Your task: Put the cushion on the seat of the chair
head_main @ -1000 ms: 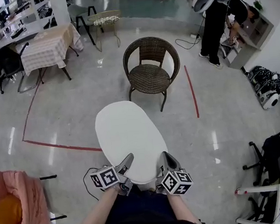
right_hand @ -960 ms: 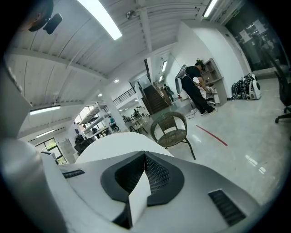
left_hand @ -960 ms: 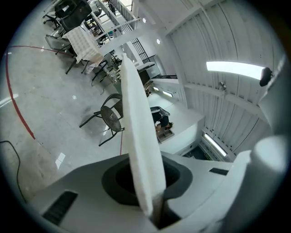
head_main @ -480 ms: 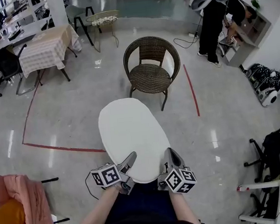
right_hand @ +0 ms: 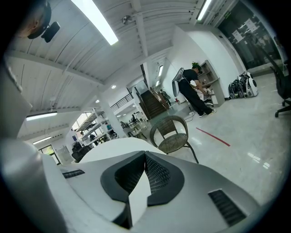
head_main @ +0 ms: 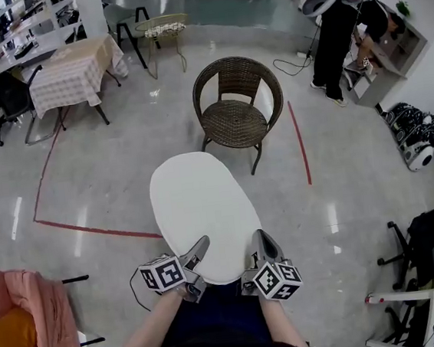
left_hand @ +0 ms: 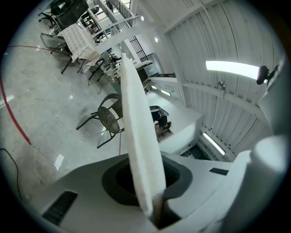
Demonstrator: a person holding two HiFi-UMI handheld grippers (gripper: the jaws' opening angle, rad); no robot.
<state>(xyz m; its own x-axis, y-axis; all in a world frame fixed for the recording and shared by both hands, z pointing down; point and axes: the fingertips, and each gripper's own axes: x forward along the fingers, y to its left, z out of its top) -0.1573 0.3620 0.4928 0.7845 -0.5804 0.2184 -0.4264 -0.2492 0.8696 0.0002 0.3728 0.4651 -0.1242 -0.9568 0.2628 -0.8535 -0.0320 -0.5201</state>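
A white oval cushion (head_main: 199,213) hangs flat in front of me, above the shiny floor. My left gripper (head_main: 199,249) is shut on its near left edge and my right gripper (head_main: 260,241) is shut on its near right edge. In the left gripper view the cushion (left_hand: 138,150) runs edge-on between the jaws. A corner of the cushion (right_hand: 138,200) is pinched in the right gripper view. The brown wicker chair (head_main: 235,111) stands beyond the cushion, its round seat bare and facing me. The chair (right_hand: 172,135) also shows ahead in the right gripper view.
A person (head_main: 340,29) bends over a shelf at the back right. A table with a checked cloth (head_main: 74,72) stands back left. Red tape lines (head_main: 299,141) cross the floor. A pink-draped chair (head_main: 24,320) is near left, office chairs (head_main: 424,239) near right.
Both grippers and the cushion have shifted slightly toward the wicker chair; the grip is unchanged.
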